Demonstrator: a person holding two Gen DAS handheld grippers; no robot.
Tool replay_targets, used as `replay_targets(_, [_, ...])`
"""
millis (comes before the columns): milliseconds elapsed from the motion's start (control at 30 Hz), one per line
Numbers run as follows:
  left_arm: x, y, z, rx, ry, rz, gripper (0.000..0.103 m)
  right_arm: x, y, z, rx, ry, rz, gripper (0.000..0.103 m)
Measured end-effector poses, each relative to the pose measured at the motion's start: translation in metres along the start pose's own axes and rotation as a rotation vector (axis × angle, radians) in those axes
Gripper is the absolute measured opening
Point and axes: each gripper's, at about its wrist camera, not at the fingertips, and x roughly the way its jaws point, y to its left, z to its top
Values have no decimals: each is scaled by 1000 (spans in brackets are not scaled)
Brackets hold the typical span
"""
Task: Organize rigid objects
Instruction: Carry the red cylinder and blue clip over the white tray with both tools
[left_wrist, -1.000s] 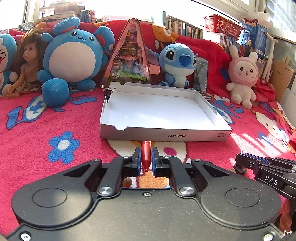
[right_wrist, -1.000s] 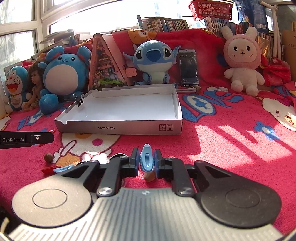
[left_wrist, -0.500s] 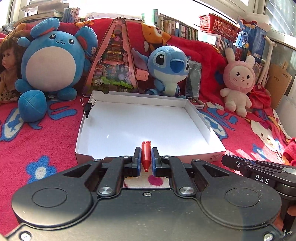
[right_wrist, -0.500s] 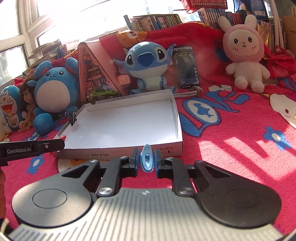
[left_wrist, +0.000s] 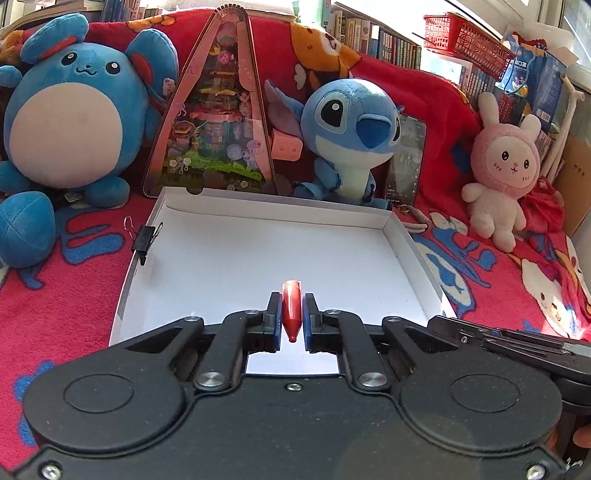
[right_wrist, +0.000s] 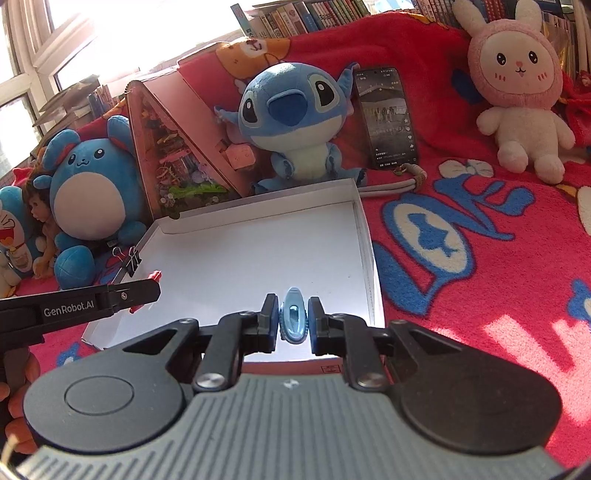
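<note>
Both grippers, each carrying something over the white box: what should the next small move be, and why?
Probably lower both a little and open them. The left gripper is shut on a red crayon and the right gripper on a blue clip, both above the white box, whose floor looks bare, with only a black binder clip on its left wall.

Box (left_wrist: 413, 251): matt white card, smooth. Blanket (right_wrist: 480, 295): red fleece, fuzzy. Crayon (left_wrist: 291, 310) glossy; clip (right_wrist: 293, 321) plastic.
</note>
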Motion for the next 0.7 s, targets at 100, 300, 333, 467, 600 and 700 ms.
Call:
replay_targets(100, [13,-5,5,2,25,4,11,14,-2,9,9,29,-8,21])
replay_targets(300, [39,-8,9,-12,76,10,11,39,-5,25,33,81,-21,21])
replay_targets(333, [42,-8,10,-14,81,14,11,42,-6,27,35,88,-24,21])
replay_targets(467, [58,-8,11,-39,106,21,11,55,-6,31,38,112,-40,21])
replay_targets(600, [67,-13,11,-45,116,14,11,66,-7,34,67,140,-33,21])
replay_targets(700, [73,-15,10,-45,124,17,11,71,-6,34,69,150,-39,21])
